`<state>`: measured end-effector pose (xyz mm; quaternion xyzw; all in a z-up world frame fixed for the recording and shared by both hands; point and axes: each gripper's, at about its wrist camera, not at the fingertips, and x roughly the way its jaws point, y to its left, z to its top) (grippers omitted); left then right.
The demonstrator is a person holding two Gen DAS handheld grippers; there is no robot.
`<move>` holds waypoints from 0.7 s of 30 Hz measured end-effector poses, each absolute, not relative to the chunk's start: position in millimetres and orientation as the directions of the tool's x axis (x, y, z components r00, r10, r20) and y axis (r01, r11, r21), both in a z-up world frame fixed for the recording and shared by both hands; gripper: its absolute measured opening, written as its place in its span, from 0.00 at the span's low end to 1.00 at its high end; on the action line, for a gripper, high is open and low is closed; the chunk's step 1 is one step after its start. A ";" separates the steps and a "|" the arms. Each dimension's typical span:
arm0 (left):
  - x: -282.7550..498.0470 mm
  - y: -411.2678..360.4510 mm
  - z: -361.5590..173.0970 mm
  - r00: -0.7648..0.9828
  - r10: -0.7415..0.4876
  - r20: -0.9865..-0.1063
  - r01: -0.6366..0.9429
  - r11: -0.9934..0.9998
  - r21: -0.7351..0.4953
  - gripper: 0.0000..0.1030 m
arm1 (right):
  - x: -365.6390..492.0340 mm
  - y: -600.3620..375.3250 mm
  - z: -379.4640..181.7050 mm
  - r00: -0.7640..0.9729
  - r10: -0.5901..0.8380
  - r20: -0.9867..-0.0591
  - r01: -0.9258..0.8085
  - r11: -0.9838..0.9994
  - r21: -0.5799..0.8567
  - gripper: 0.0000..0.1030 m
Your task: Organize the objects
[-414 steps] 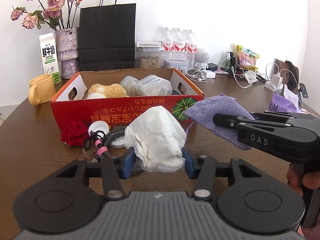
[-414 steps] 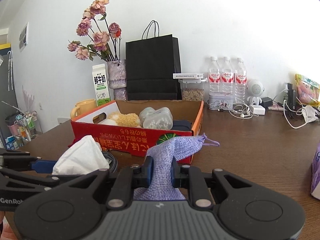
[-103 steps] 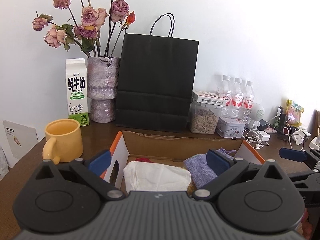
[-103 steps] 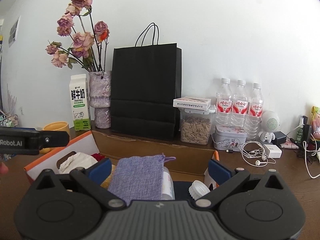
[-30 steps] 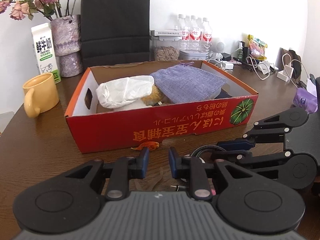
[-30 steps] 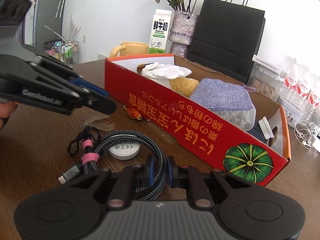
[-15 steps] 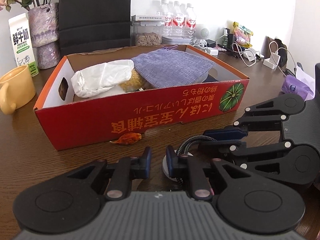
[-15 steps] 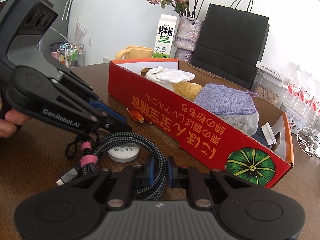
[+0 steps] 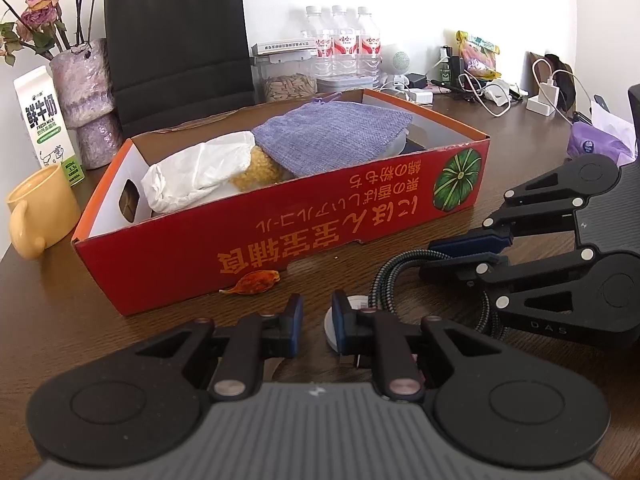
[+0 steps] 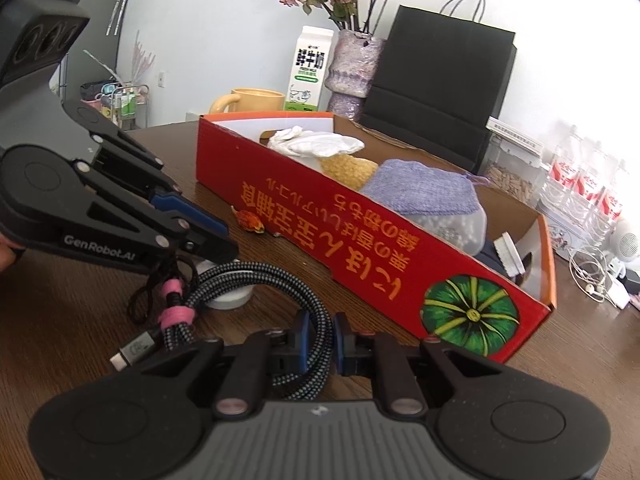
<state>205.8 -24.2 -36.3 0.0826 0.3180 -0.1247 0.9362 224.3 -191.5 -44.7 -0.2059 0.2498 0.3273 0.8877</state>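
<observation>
1. Right gripper (image 10: 318, 334), near the desk's (image 9: 60, 320) front edge, is clamped on a braided cable (image 10: 280, 280).
2. Left gripper (image 9: 316, 314) beside it has just narrowed its jaws to a small gap; whether anything is pinched cannot be told. A white puck (image 9: 356, 304) lies by its right finger.
3. Bare wood separates both from the red box (image 9: 280, 240).
4. Inside it lie a purple pouch (image 9: 332, 136) and white bag (image 9: 196, 176).
5. Behind the box, the desk's back edge is crowded: mug (image 9: 40, 208), black bag (image 9: 176, 44).
</observation>
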 end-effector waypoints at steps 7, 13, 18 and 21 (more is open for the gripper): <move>202.6 -25.1 -36.6 0.770 -0.178 -0.613 0.275 0.959 0.067 0.16 | 222.7 -215.5 -44.6 0.696 0.423 -0.581 -0.621 0.761 -0.190 0.11; 195.8 -18.6 -29.9 0.790 -0.149 -0.595 0.204 0.979 0.027 0.24 | 219.3 -227.8 -40.6 0.711 0.410 -0.571 -0.569 0.813 -0.124 0.31; 178.6 1.4 -13.4 0.850 -0.081 -0.521 0.095 0.996 -0.001 0.72 | 213.5 -237.6 -30.0 0.712 0.456 -0.533 -0.543 0.840 -0.007 0.93; 171.9 16.2 -7.1 0.865 -0.011 -0.502 0.004 1.000 -0.015 0.97 | 211.6 -233.2 -30.9 0.695 0.470 -0.544 -0.546 0.837 0.026 1.00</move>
